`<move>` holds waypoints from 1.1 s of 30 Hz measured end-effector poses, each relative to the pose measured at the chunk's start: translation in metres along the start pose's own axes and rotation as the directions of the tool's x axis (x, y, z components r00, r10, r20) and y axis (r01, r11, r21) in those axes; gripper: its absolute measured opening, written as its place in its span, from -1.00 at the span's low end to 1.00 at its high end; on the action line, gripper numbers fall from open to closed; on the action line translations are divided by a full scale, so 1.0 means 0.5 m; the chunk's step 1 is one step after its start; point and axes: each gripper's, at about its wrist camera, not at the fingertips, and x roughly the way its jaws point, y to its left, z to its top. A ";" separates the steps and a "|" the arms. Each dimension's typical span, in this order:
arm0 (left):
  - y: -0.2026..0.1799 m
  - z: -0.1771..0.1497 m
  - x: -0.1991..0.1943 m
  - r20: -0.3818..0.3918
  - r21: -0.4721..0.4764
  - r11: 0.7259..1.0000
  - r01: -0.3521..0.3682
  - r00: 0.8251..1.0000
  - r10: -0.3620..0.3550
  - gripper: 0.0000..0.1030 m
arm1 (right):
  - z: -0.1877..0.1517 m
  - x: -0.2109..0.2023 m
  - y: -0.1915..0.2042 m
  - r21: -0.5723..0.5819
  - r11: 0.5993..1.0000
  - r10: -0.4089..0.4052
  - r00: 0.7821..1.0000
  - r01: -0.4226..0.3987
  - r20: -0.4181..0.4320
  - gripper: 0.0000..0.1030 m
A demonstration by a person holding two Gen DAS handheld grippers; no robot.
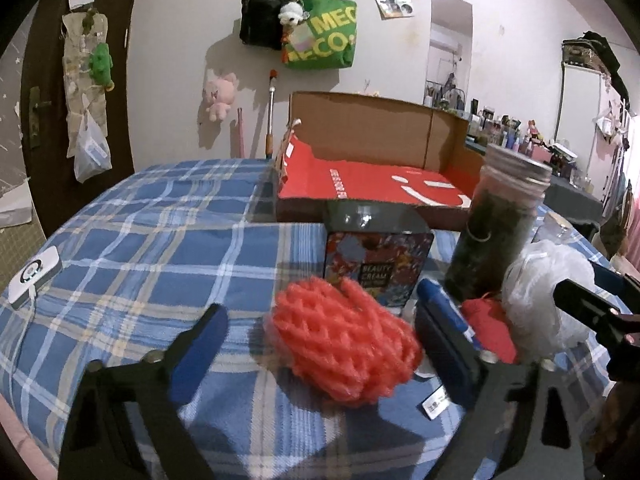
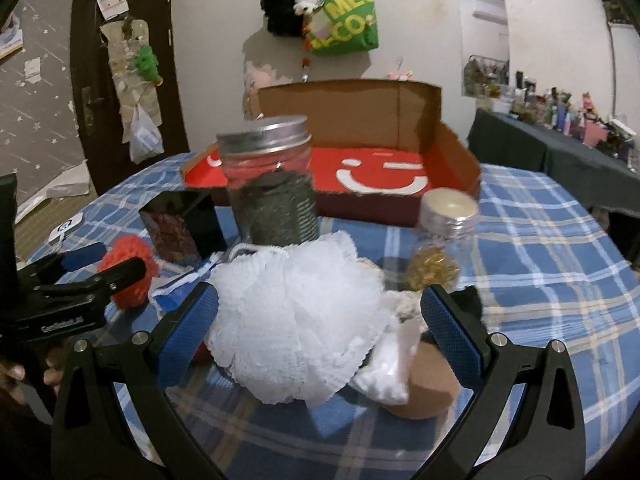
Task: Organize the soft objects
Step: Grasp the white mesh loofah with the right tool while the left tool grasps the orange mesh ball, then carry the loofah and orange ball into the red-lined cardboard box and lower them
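An orange mesh bath puff [image 1: 346, 340] lies on the blue plaid cloth, between the open fingers of my left gripper [image 1: 324, 332]. It also shows in the right wrist view [image 2: 130, 270]. A white mesh bath puff [image 2: 296, 320] lies between the open fingers of my right gripper [image 2: 320, 320]. It shows at the right in the left wrist view [image 1: 548, 296]. A red soft item [image 1: 490, 328] lies between the two puffs. A white cloth piece [image 2: 386, 372] lies by the white puff.
An open cardboard box with a red smiley lining [image 1: 376, 184] stands behind. A tall jar with dark contents [image 2: 272, 184], a small jar with gold bits [image 2: 440, 240] and a cream box [image 1: 378, 256] stand near the puffs. A white device [image 1: 34, 276] lies at far left.
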 end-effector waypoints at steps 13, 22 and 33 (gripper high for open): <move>-0.026 -0.006 -0.026 0.019 0.054 0.997 0.060 0.998 -0.061 -0.11 | -0.020 -0.044 0.001 -0.021 0.995 0.096 0.993 -0.095 0.069 -0.27; -0.061 0.006 -0.062 0.068 0.104 0.990 0.099 0.992 -0.107 -0.13 | -0.019 -0.076 -0.003 -0.039 0.996 0.080 0.988 -0.075 0.129 -0.38; -0.066 0.027 -0.095 0.100 0.125 0.986 0.110 0.987 -0.123 -0.16 | -0.002 -0.121 -0.018 -0.031 0.998 0.061 0.979 -0.056 0.195 -0.39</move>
